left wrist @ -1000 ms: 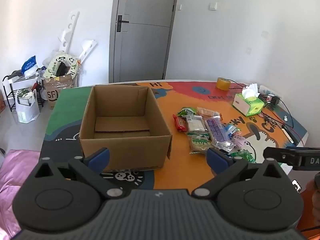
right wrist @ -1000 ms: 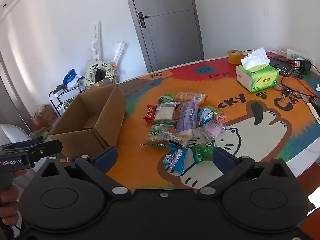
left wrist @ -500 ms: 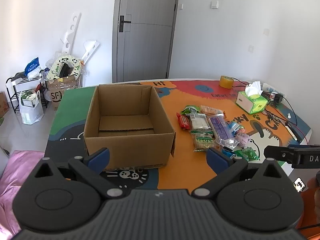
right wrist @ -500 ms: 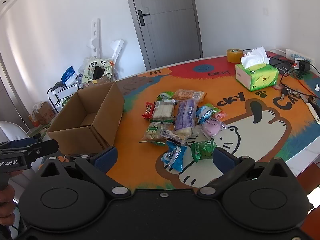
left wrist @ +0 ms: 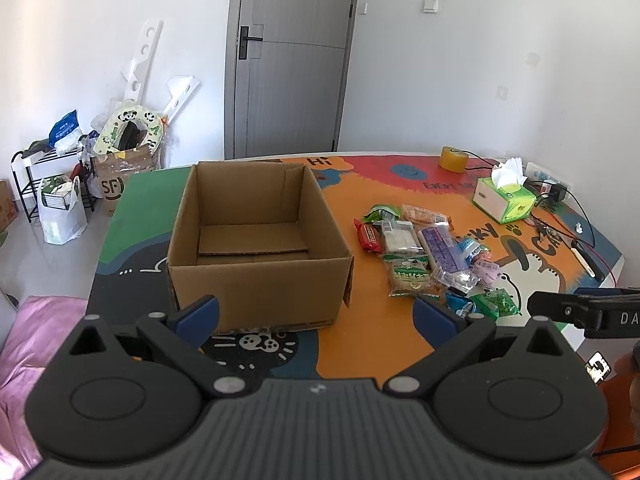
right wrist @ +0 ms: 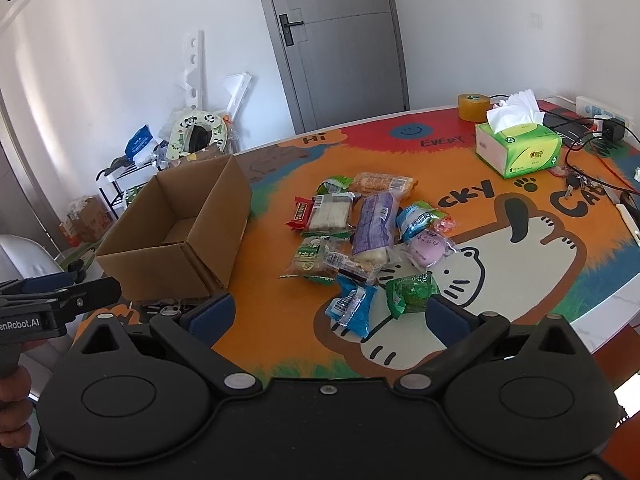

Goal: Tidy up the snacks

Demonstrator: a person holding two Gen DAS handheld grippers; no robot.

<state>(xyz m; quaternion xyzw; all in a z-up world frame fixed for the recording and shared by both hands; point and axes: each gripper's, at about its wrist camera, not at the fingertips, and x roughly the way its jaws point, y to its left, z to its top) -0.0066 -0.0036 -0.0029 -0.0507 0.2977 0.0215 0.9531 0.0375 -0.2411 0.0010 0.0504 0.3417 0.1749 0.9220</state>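
Snacks (right wrist: 360,236): mixed wrapped packets heaped on table (right wrist: 500,304) | box (left wrist: 256,240): open | left gripper (left wrist: 316,314), right gripper (right wrist: 328,314): spread wide, holding nothing

Cardboard box (left wrist: 256,240): plain brown; tabletop (right wrist: 520,216): orange with white cartoon cat, red far edge, green and black at left corners; tissue box (right wrist: 520,146): green; tape roll (right wrist: 474,106): yellow-brown; snacks (right wrist: 372,240): purple, red, blue, green, pink wrappers; gripper pads (right wrist: 208,316): blue.
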